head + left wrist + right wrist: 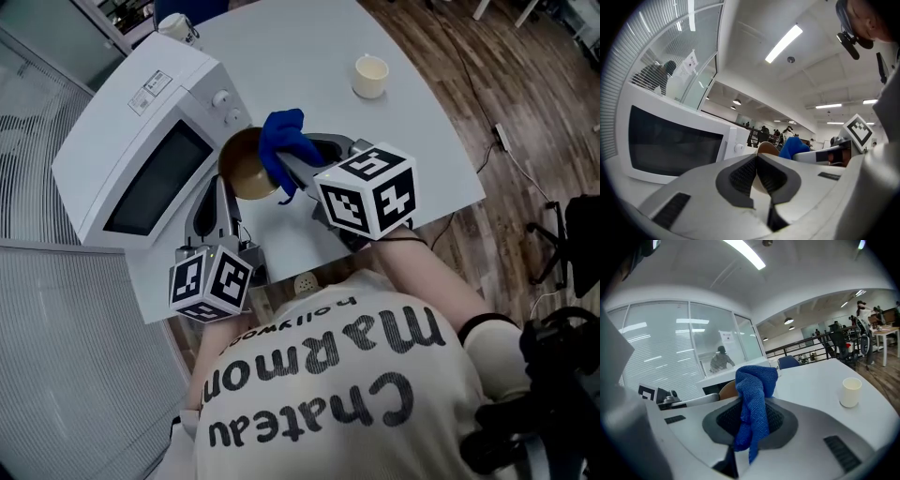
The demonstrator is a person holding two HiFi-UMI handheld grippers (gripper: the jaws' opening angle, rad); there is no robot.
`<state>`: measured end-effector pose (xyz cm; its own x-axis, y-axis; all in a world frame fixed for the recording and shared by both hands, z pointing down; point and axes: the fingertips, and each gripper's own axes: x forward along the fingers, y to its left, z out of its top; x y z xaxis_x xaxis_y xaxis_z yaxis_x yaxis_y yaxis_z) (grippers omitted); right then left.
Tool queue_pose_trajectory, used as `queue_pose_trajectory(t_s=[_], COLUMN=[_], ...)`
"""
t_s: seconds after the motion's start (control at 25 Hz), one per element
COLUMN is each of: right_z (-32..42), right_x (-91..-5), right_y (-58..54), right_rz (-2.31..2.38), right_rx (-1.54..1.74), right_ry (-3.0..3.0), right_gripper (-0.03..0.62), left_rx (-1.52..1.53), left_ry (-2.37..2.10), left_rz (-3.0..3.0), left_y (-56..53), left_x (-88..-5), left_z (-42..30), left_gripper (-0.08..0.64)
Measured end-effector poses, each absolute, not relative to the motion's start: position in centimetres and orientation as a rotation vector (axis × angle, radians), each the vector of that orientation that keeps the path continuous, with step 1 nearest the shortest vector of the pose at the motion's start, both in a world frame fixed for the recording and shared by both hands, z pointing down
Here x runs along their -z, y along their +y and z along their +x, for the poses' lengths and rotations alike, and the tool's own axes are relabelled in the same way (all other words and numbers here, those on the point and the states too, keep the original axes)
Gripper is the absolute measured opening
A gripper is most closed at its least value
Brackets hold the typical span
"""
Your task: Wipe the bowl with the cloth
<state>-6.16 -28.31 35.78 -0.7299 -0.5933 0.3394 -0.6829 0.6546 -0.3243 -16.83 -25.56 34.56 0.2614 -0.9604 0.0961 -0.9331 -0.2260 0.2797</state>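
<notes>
Head view: The brown bowl (246, 169) is held up and tipped on its side. It is just beside the white microwave (141, 141), and its open side faces the cloth.
Left gripper view: The left gripper (757, 161) has its jaws pinched tight on the thin edge of the bowl.
Right gripper view: The right gripper (750, 420) has its jaws squeezed on the blue cloth (754, 380). A fat bunch of cloth sticks out in front and a little tail hangs down.
Where the cloth is: Right at the top edge of the bowl. I cannot tell if it is pressing on the inside yet.
Step now: I think this is the rubbing part, with one side holding and the other side wiping.
How to do it well: Hold the bowl steady so it does not wobble. Push the fat bunch of cloth onto the inside and rub round and round. Turn the bowl a bit so every part gets a wipe.
Watch out: The edge is thin, so a hard push could make the bowl slip out. Only the soft cloth should touch the bowl, not the hard jaws.
Other things: The little cup (370, 77) sits well apart on the table (309, 47), out of the way.
</notes>
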Motion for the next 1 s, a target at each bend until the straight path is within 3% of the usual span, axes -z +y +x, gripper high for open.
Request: queue_pose_trajectory(t_s=[0.36,1.0], right_z=[-6.2,-5.3], right_x=[-34.7,-39.1], right_y=[-30.5,-31.4], right_rz=[1.311,1.564], right_rx=[-0.646,-0.793], right_ry=[-2.671,-2.506], right_gripper=[0.063,0.063], left_rx=[0.089,-0.173], left_ry=[-1.633,-1.360], left_rz=[2.282,2.109], left_y=[-27.1,-26.6], left_x=[-36.4,-47.1], left_z=[-18.7,-19.8], left_gripper=[0.004,0.003])
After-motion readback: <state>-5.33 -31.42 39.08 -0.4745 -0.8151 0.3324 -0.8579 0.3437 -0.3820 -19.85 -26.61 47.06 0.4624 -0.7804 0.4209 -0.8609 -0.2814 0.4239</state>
